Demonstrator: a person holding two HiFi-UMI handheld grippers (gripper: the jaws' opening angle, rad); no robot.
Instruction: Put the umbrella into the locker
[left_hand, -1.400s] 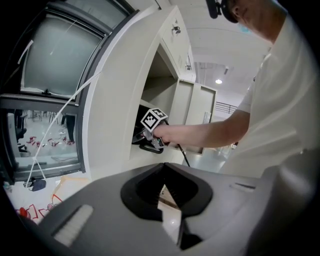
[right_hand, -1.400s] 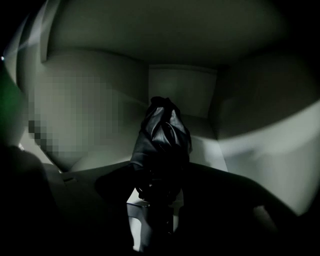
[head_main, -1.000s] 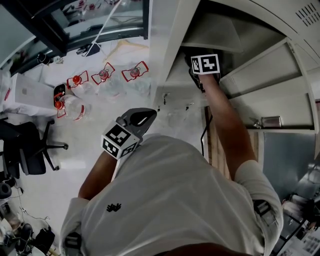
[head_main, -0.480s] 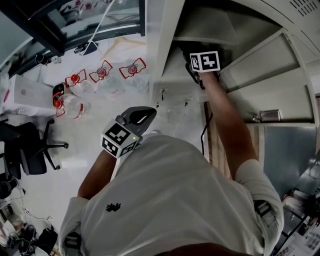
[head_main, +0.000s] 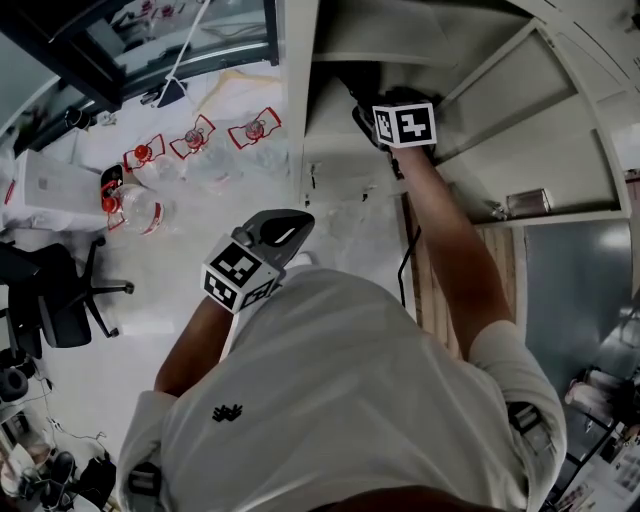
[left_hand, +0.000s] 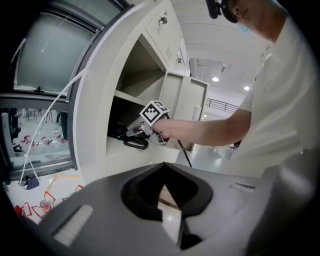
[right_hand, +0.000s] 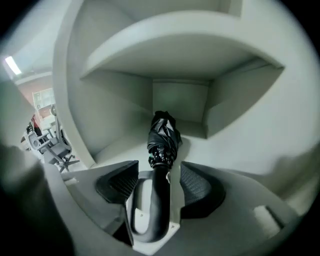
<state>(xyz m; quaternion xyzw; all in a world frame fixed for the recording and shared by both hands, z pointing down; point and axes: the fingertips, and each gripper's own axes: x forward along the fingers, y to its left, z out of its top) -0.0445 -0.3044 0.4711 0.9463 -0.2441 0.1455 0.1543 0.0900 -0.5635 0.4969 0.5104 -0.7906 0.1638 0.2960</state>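
A folded black umbrella (right_hand: 162, 137) points into the open locker compartment (right_hand: 240, 145), its curved handle (right_hand: 152, 210) lying between the jaws of my right gripper (right_hand: 159, 180), which is shut on it. The head view shows my right gripper (head_main: 372, 110) reaching into the locker (head_main: 330, 130), with its tips and the umbrella mostly hidden in shadow. In the left gripper view the handle's loop (left_hand: 136, 145) hangs under the right gripper (left_hand: 131, 132) at the compartment mouth. Held low in front of my chest, the left gripper (head_main: 288, 228) (left_hand: 162, 172) is shut with nothing in it.
The compartment's door (head_main: 520, 150) stands open to the right. Several water bottles with red labels (head_main: 150, 205) lie on the floor at left, near a white box (head_main: 50, 185) and a black office chair (head_main: 50, 300). A black cable (head_main: 408, 260) hangs below the right arm.
My right gripper has pushed a little deeper into the locker with the umbrella. The left gripper has stayed where it was.
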